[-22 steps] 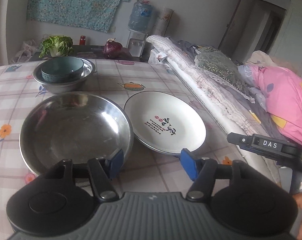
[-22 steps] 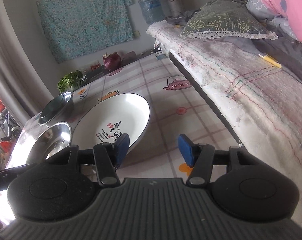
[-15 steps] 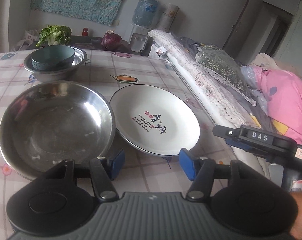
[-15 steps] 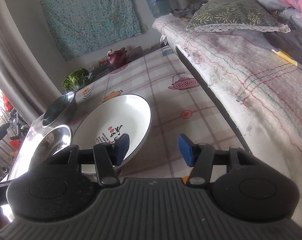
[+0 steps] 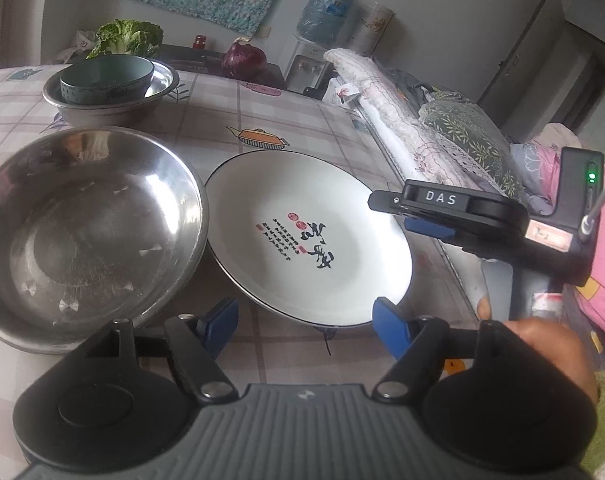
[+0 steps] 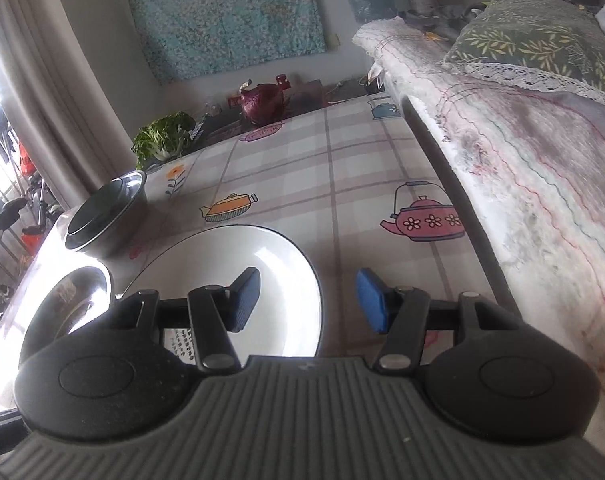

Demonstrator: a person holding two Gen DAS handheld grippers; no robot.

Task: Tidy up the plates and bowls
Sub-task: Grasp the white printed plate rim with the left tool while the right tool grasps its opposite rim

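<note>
So the checked tablecloth (image 5: 302,120) with the little teapot prints runs ahead of both grippers, and right of the right gripper there's a bed with a whitish quilt (image 6: 522,152). Ahead and left of the left gripper (image 5: 305,322) sits the big steel basin (image 5: 86,232), empty, its rim touching or just overlapping the white plate (image 5: 306,236), which lies straight ahead of the left gripper's blue pads. The plate has black brush characters and small red seals printed in the middle, too stylised for me to read. Further off past the big basin, a smaller steel basin (image 5: 110,108) holds a teal bowl (image 5: 106,76). The left gripper's jaws have just been opening; they stand wide apart with nothing pinched, the near rim of the plate just beyond the gap. The right gripper (image 6: 307,300) is part open too, gripping nothing: its left pad hangs over the plate's (image 6: 238,280) inside and its right pad over bare cloth, so the plate's rim falls between them, not touched as far as I can tell. In the left view the right gripper (image 5: 426,226) reaches in from the right with "DAS" on its top and a small green light lit. A hand (image 5: 542,352) holds its handle.
</note>
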